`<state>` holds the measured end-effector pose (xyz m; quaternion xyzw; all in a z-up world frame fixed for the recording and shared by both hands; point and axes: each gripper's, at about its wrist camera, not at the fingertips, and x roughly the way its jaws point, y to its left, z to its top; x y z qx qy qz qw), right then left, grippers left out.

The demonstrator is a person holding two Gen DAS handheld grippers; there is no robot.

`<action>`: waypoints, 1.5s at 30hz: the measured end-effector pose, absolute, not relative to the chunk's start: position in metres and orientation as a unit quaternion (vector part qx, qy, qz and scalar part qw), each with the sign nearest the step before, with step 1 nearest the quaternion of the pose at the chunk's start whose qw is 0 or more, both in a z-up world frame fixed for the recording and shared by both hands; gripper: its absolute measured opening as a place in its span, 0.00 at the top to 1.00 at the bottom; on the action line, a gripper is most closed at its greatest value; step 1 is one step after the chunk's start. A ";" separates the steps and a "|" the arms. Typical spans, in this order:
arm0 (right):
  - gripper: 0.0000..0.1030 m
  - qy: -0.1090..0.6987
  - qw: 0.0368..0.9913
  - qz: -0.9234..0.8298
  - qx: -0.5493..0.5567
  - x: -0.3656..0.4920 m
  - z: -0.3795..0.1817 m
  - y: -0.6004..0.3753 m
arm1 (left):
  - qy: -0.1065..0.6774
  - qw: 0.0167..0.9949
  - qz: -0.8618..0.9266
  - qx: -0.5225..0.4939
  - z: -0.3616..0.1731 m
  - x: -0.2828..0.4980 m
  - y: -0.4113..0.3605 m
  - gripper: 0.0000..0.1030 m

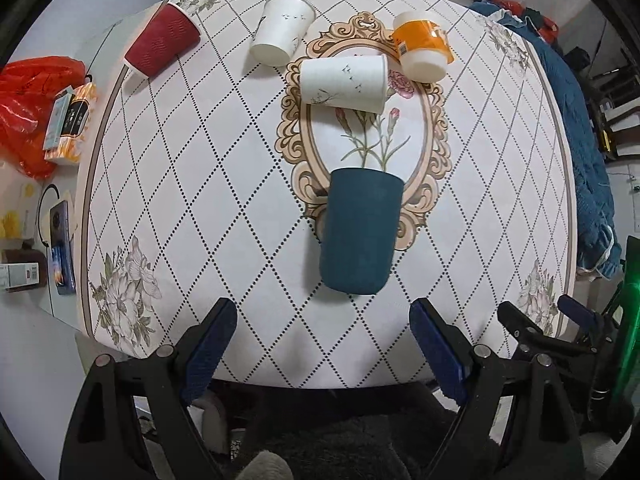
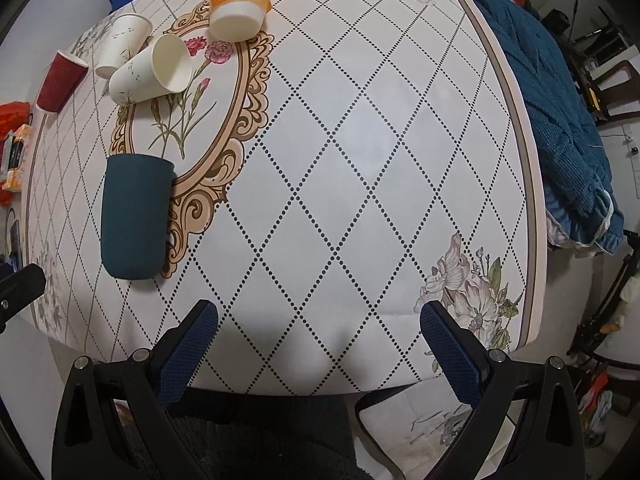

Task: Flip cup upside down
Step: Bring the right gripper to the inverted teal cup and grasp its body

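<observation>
The tabletop (image 1: 248, 208) is white with a dotted black diamond grid, grey flower sprays at its corners and a tan scrollwork oval framing pink carnations. On it lie a dark teal cup (image 1: 360, 232), a ribbed red cup (image 1: 162, 40), two white paper cups (image 1: 282, 30) (image 1: 344, 82) with fine dark sprigs, and an orange-and-white cup (image 1: 422, 46). The tongs (image 1: 324, 344) have blue pads on black arms.

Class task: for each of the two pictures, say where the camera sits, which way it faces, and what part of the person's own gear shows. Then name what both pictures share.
Left wrist view: sits on the left hand-held gripper, facing forward and down over the table; straight ahead is the dark teal cup; its two blue-padded fingers show, open, with the other gripper's tip at the right edge.
Right wrist view: sits on the right hand-held gripper, facing the bare table centre; its open fingers show.
Shared: the teal cup, the lying white cup, the orange cup, the red cup.
</observation>
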<state>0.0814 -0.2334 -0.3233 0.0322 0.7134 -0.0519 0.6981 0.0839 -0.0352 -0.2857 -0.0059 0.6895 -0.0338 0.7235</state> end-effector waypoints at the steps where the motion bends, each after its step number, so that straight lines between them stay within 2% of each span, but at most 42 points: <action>1: 0.00 0.713 0.698 -0.050 0.034 0.080 -0.322 -0.235 | 0.689 0.724 -0.032 -0.007 -0.284 0.083 -0.037 0.14; 10: 0.00 0.707 0.705 -0.011 0.045 0.075 -0.305 -0.234 | 0.661 0.750 0.013 -0.014 -0.256 0.073 -0.019 0.14; 13: 0.00 0.703 0.709 0.017 0.041 0.078 -0.297 -0.219 | 0.651 0.757 0.053 -0.011 -0.255 0.072 0.009 0.09; 25: 0.00 0.707 0.703 0.076 0.005 0.105 -0.293 -0.130 | 0.651 0.747 0.124 -0.052 -0.282 0.068 0.109 0.09; 33: 0.00 0.714 0.694 0.082 -0.044 0.118 -0.299 -0.087 | 0.666 0.735 0.108 -0.064 -0.308 0.076 0.130 0.09; 36: 0.00 0.709 0.690 0.104 -0.101 0.124 -0.296 -0.072 | 0.672 0.732 0.098 -0.063 -0.320 0.077 0.132 0.09; 39: 0.00 0.669 0.688 0.151 -0.235 0.125 -0.288 -0.049 | 0.675 0.731 0.090 -0.055 -0.330 0.079 0.132 0.09; 42: 0.00 0.569 0.658 0.217 -0.443 0.111 -0.287 -0.018 | 0.681 0.726 0.081 -0.050 -0.343 0.082 0.131 0.09; 45: 0.00 0.466 0.595 0.272 -0.595 0.088 -0.298 -0.002 | 0.687 0.721 0.072 -0.051 -0.356 0.085 0.129 0.09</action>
